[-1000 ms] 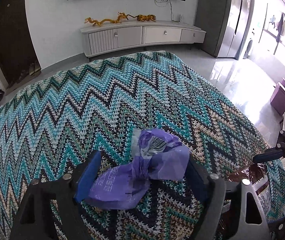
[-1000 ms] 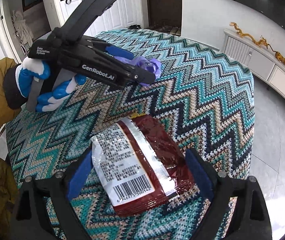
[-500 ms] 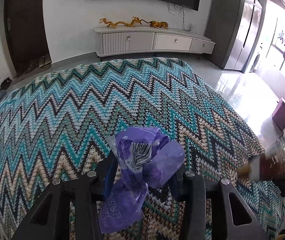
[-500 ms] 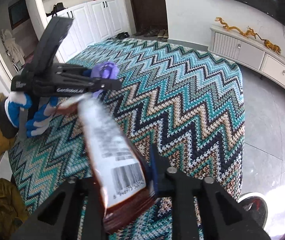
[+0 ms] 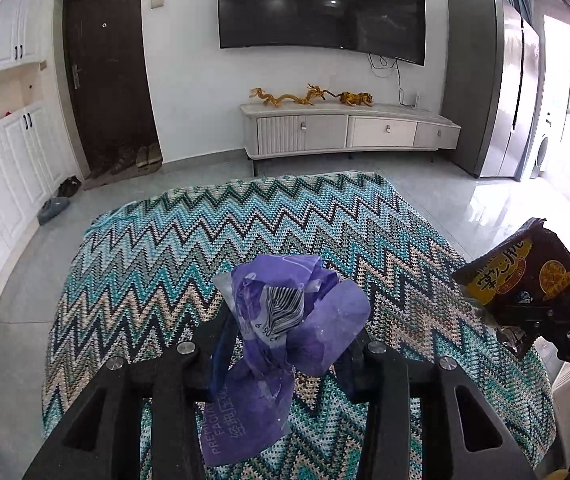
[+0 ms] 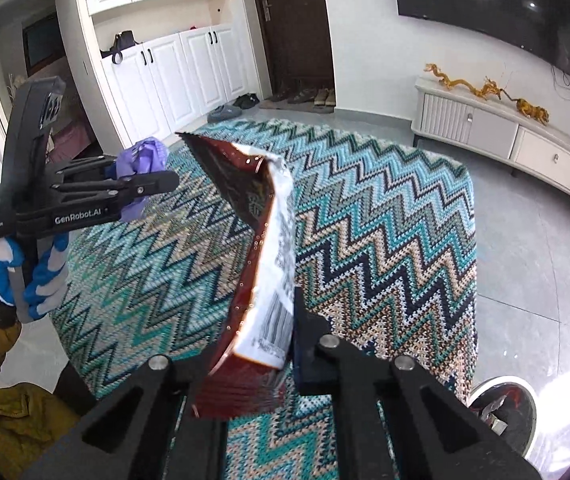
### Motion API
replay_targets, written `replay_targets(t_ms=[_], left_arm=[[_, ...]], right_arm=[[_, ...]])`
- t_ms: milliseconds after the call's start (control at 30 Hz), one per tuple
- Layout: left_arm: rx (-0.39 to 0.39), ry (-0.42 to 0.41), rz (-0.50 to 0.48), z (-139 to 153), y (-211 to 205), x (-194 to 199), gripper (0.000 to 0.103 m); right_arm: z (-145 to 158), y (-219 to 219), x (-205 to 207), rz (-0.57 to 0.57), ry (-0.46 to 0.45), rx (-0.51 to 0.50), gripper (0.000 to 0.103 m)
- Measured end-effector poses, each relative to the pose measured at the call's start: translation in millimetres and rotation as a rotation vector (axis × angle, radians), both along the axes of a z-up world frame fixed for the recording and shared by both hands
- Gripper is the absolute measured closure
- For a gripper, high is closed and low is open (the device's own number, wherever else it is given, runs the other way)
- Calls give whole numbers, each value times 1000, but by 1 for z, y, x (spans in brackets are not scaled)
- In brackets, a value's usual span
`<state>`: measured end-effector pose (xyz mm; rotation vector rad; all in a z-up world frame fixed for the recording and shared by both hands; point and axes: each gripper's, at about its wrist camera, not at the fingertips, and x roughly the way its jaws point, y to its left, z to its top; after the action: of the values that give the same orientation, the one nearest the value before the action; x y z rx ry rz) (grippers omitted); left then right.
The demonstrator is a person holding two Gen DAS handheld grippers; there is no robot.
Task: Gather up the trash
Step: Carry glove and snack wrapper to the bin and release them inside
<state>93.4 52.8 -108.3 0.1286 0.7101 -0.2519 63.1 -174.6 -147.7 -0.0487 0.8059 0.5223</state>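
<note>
My left gripper (image 5: pixel 289 332) is shut on a crumpled purple wrapper (image 5: pixel 285 320) and holds it well above the zigzag blanket (image 5: pixel 245 232). It also shows in the right wrist view (image 6: pixel 141 176), where the purple wrapper (image 6: pixel 145 158) sticks out between its fingers. My right gripper (image 6: pixel 261 332) is shut on a dark red snack packet (image 6: pixel 261 248) with a white barcode back, held upright above the blanket (image 6: pixel 385 220). In the left wrist view the packet (image 5: pixel 521 276) shows its black and yellow front at the right edge.
A round bin (image 6: pixel 501 412) with trash inside stands on the floor at the lower right of the blanket. A white TV cabinet (image 5: pixel 349 128) stands against the far wall. White cupboards (image 6: pixel 173 72) and shoes by a dark door (image 6: pixel 289 24) lie beyond the blanket.
Both grippers closed on their items and lifted them off the blanket: the left with the purple wrapper, the right with the red packet, which now stands upright.
</note>
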Motion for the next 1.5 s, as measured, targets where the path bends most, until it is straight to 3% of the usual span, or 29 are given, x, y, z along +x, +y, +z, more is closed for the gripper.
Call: replay_targets(t_ms=[333, 600, 833, 1067, 1200, 1400, 1500], left_arm=[[56, -122, 38, 40, -33, -38, 63], [110, -106, -88, 47, -111, -33, 63], [108, 39, -301, 24, -228, -8, 63], [112, 242, -477, -39, -356, 15, 62], [103, 341, -524, -76, -412, 24, 60], [77, 460, -532, -123, -457, 38, 56], [49, 510, -527, -141, -465, 45, 45]], right_arm=[[20, -49, -29, -104, -57, 30, 96], [-1, -140, -42, -288, -48, 72, 96], [-56, -246, -53, -535, 37, 69, 96], [-128, -329, -52, -733, 187, 89, 96], [-162, -351, -46, -776, 257, 107, 96], [-210, -365, -34, -795, 349, 136, 93], [-228, -368, -27, -792, 377, 131, 93]])
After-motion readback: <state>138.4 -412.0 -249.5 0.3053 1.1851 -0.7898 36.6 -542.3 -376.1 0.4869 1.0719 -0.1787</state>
